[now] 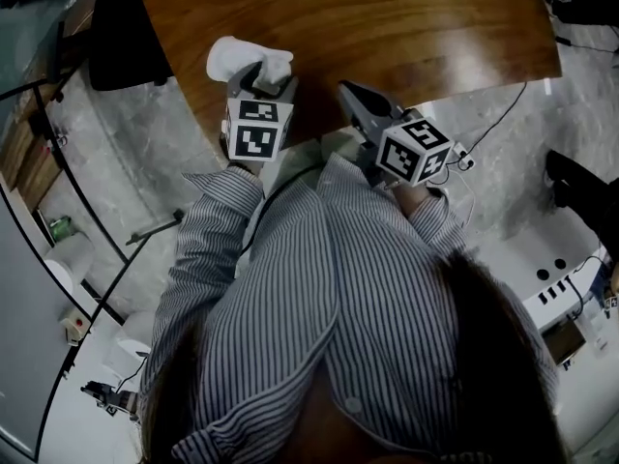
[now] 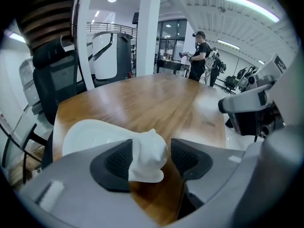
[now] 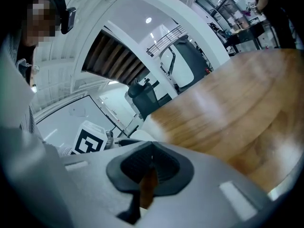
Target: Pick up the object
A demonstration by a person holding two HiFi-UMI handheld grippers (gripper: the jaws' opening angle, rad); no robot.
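The white object [image 2: 146, 156] lies between the released left tongs [image 2: 152, 152], its bulk trailing left on the surface [image 2: 142, 99]. The right tongs [image 3: 151, 164] are clenched and empty.

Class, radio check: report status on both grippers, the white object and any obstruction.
Left gripper open around white object, fingers not clamped. Right gripper shut, empty. Wooden table: nothing seen in the way.

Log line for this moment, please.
left gripper: jaws open, white object between | right gripper: jaws shut, empty | pick-up: not yet gripped
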